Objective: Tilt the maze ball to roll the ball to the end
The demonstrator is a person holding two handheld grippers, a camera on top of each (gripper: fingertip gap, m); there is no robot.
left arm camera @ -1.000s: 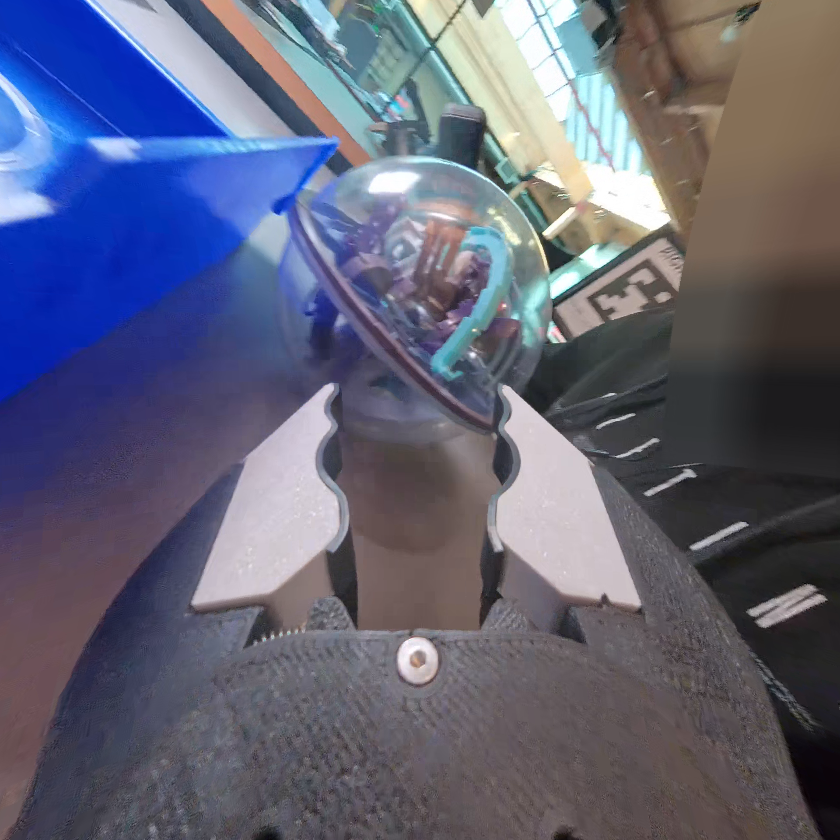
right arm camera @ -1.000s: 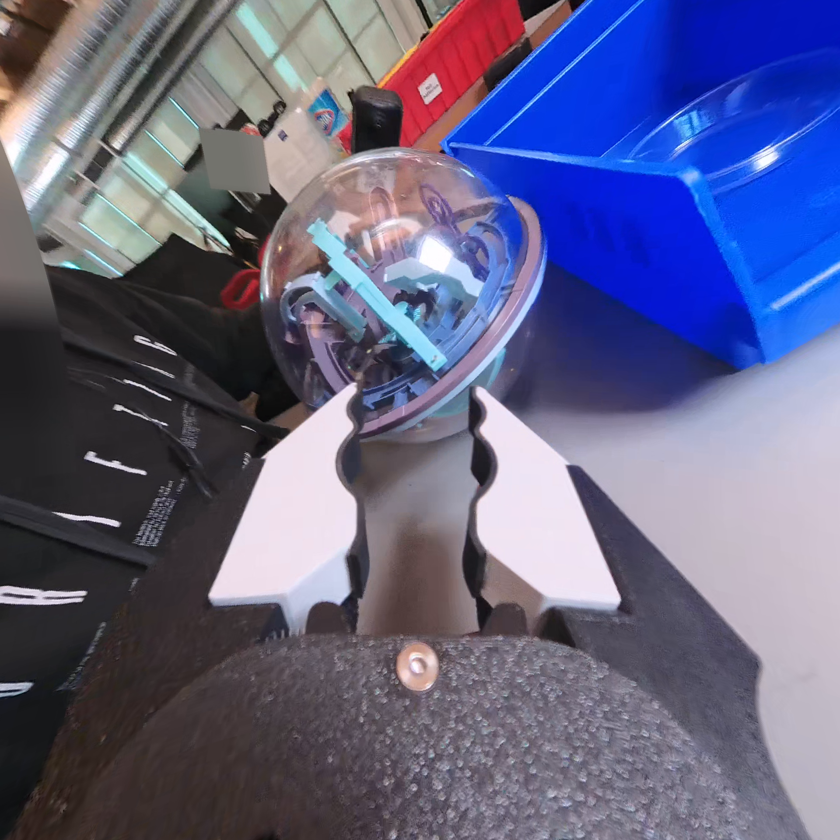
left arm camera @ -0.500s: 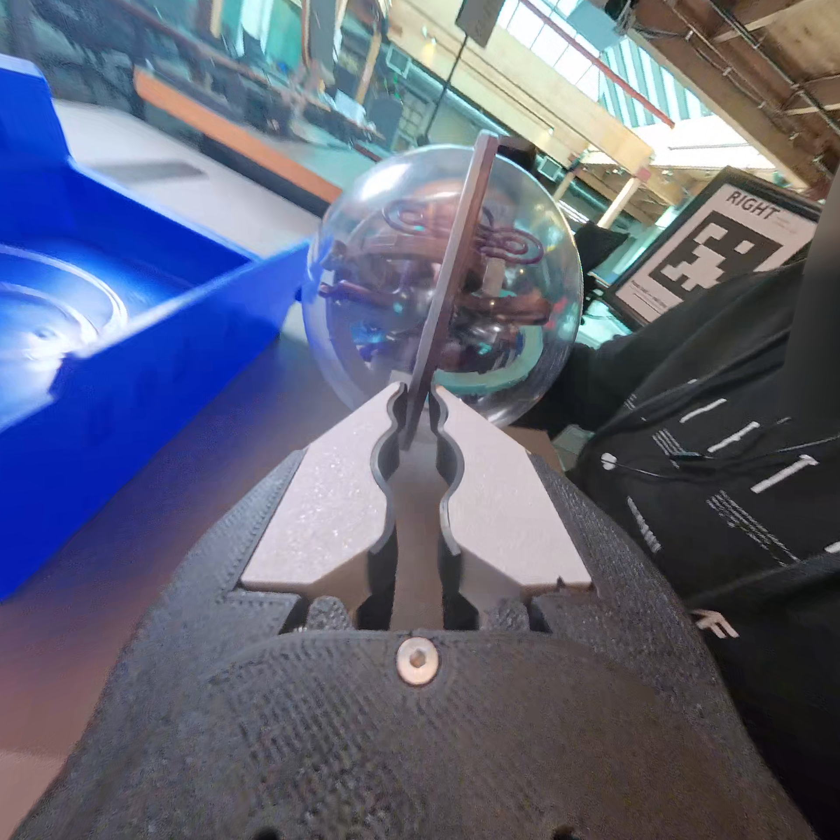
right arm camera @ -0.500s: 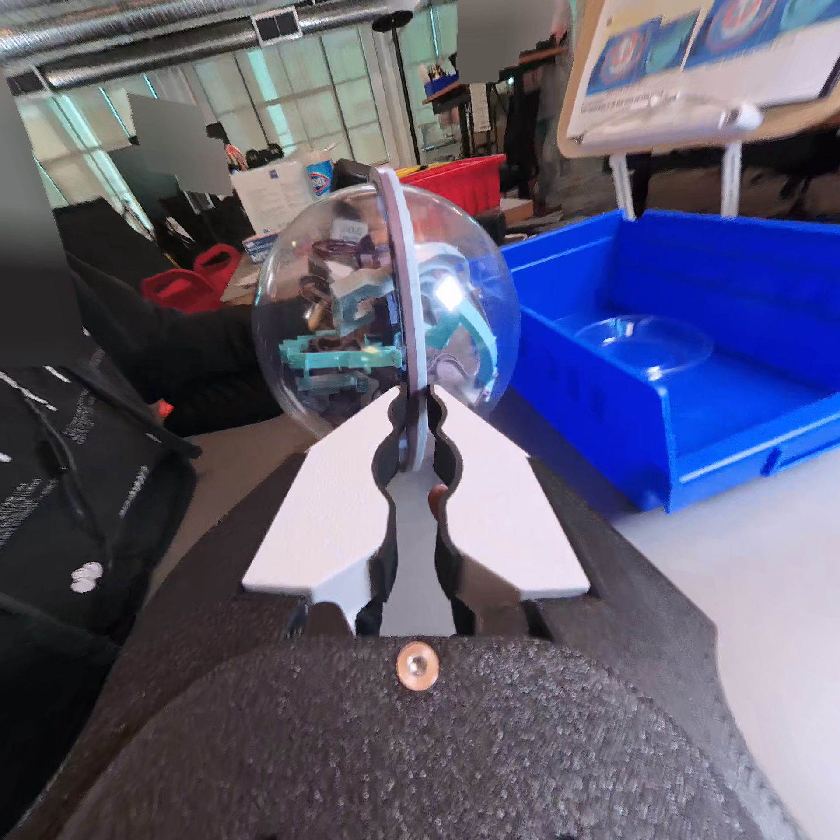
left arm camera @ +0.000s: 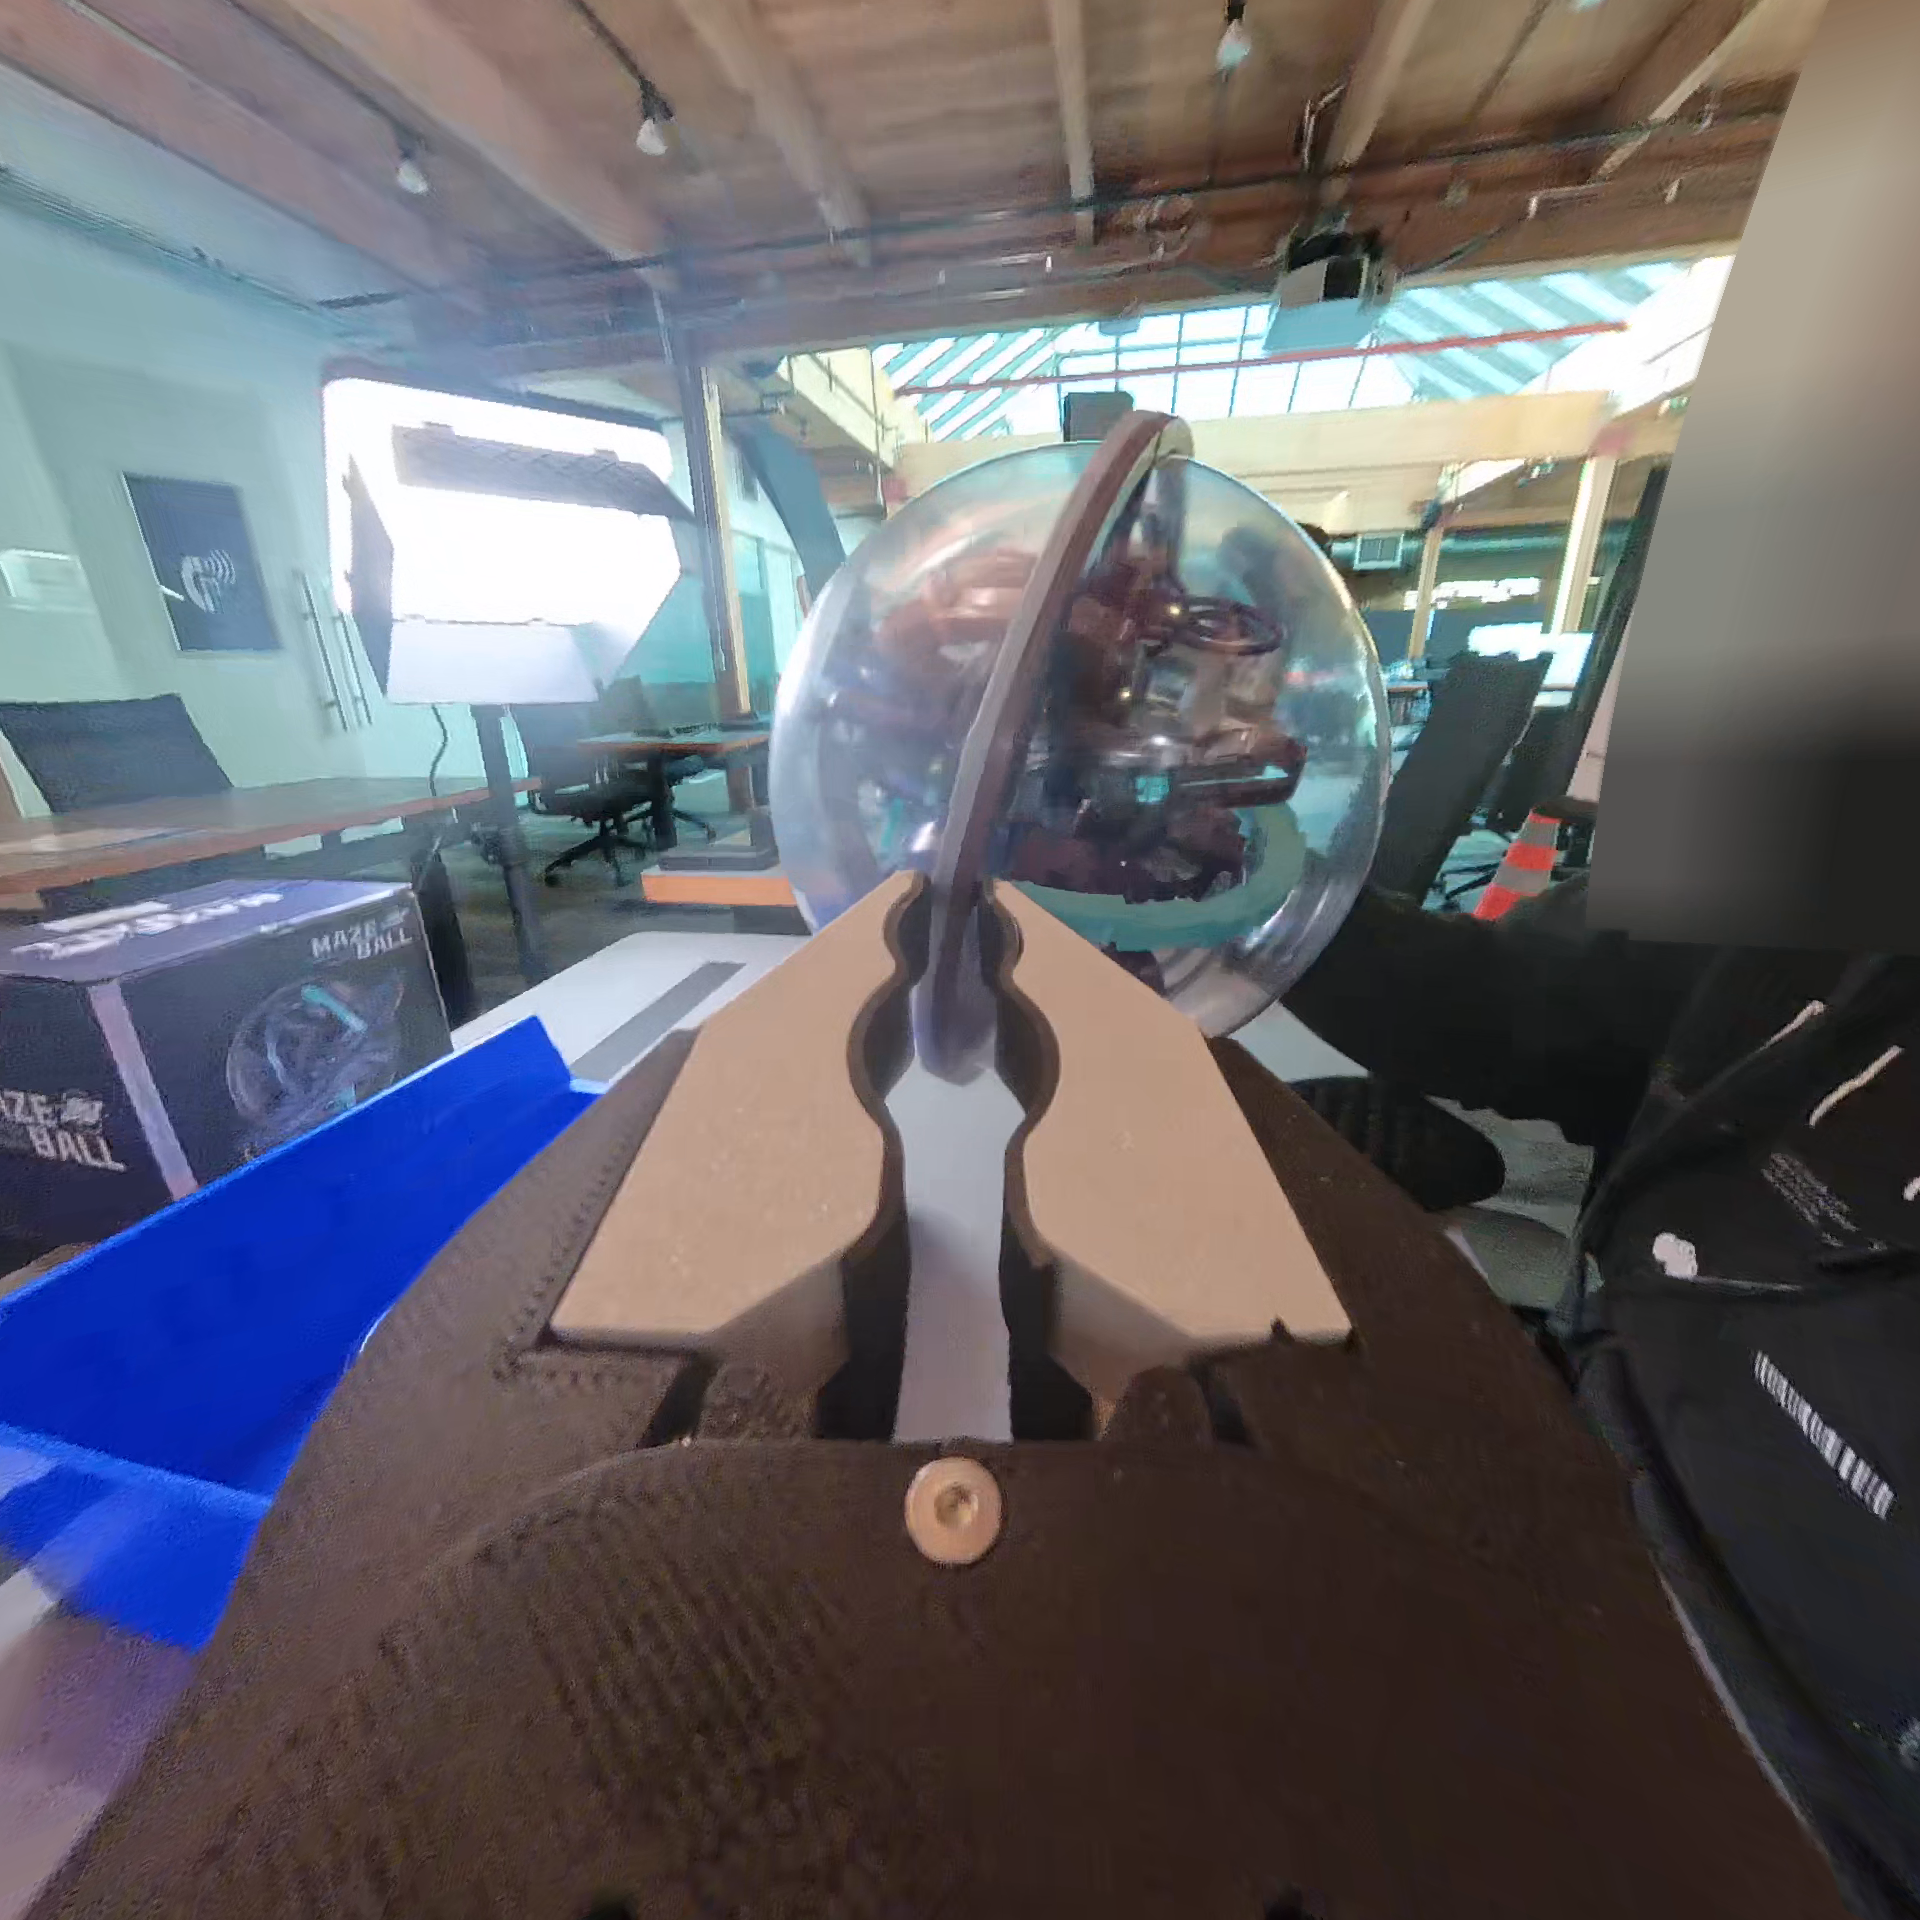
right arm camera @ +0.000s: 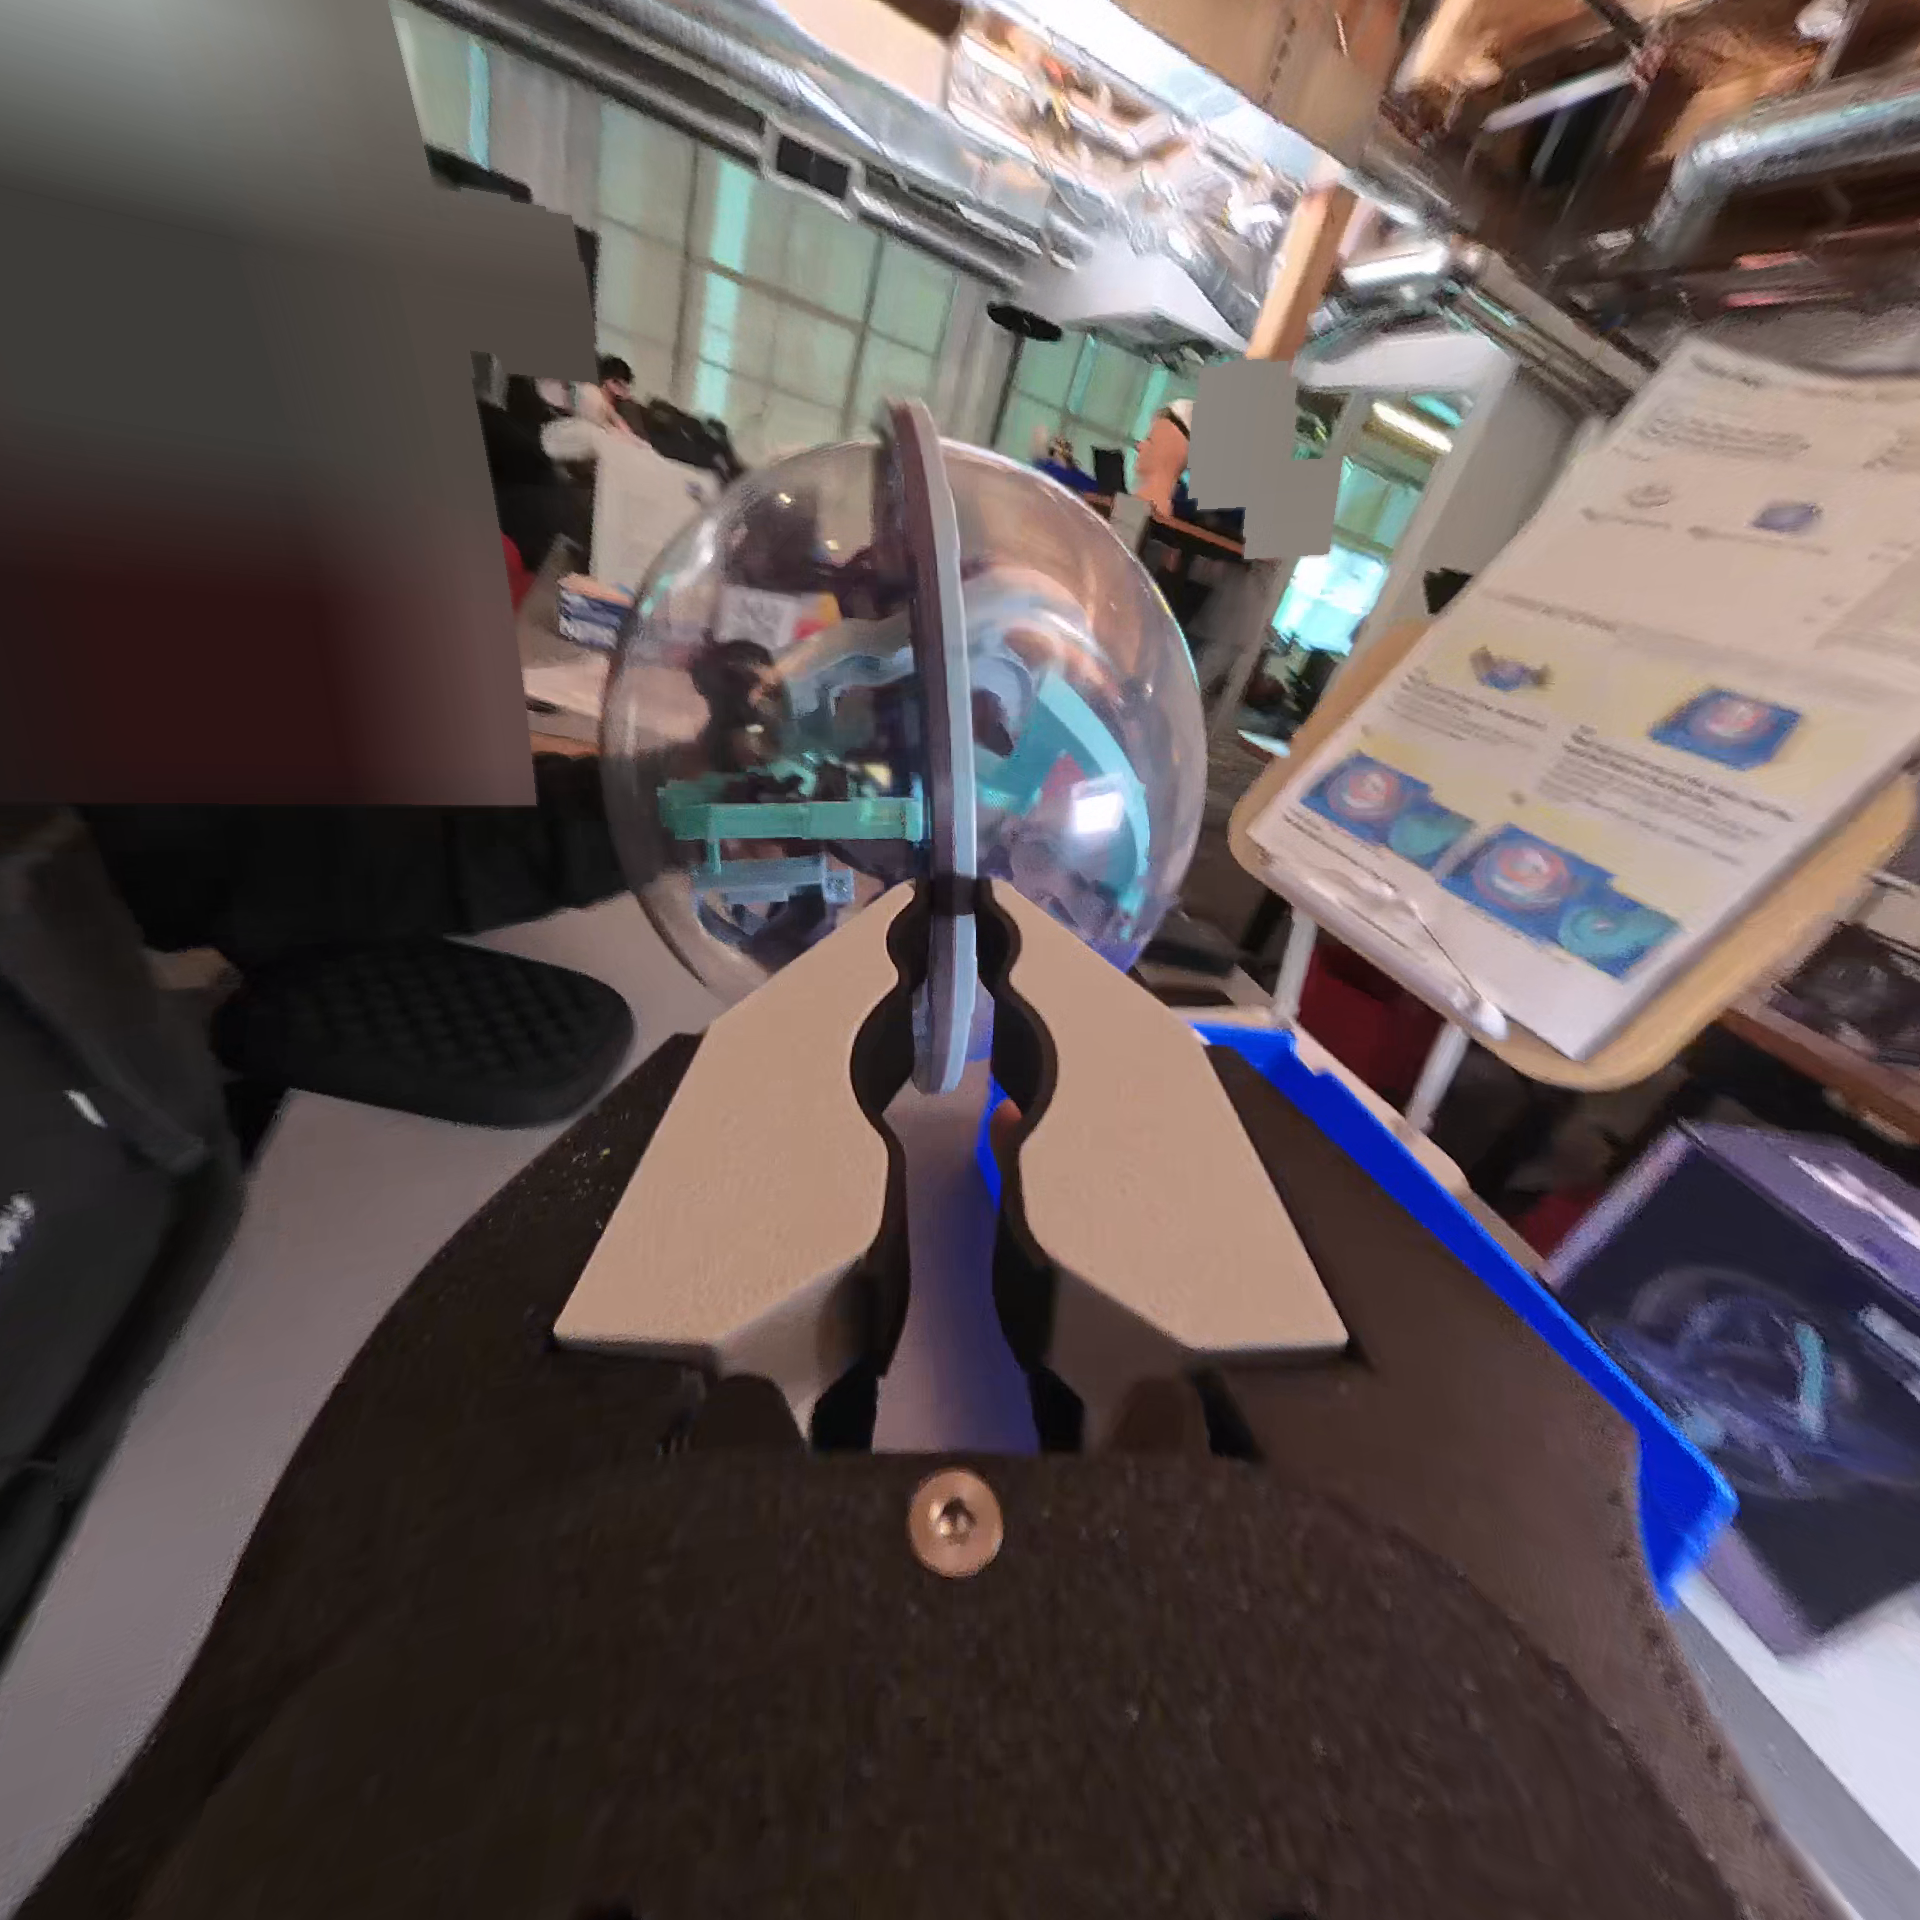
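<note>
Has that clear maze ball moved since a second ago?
Yes. The maze ball has gone up: it sat beside the blue bin, and now is above it.

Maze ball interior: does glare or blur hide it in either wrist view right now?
Left wrist view: the maze ball is backlit by bright windows, its tracks dark and murky. Right wrist view: evenly lit, teal tracks readable; the edges smear, blue bin blurred.

Printed lettering showed on a dark box (left arm camera: 208,1039) beside the blue bin (left arm camera: 260,1299), on a black garment (left arm camera: 1787,1351), on a wall sign (left arm camera: 203,561) and, blurred, on an instruction sheet (right arm camera: 1579,707) on a clipboard.
</note>
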